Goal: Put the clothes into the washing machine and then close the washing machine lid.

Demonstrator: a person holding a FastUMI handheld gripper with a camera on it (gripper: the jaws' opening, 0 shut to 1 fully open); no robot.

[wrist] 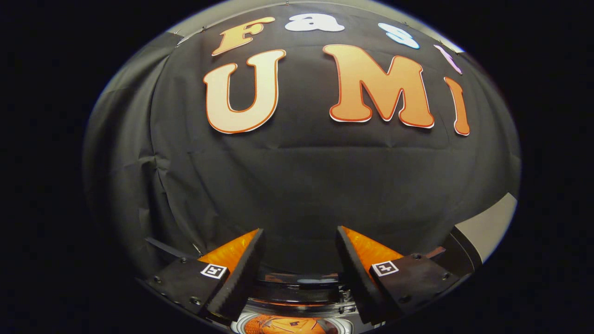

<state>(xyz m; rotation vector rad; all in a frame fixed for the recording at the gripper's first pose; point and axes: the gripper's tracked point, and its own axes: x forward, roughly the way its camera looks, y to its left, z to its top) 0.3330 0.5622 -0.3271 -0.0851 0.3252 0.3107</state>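
Two fingers (253, 260) of the gripper (300, 239) are seen spread well apart, with nothing held between them. Below and between their bases, the washer (297, 290) is seen from above: its dark raised lid and, nearest the camera, part of a round drum rim (239, 323). Orange clothes (283, 324) lie inside the drum. Beyond the fingers, black cloth (297, 185) is hung. A pale surface (487, 229) is glimpsed at the right.

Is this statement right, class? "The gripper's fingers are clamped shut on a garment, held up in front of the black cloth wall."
Not quite. In the gripper view the gripper is open, its fingers spread with nothing between them. The black cloth wall does lie ahead of them.
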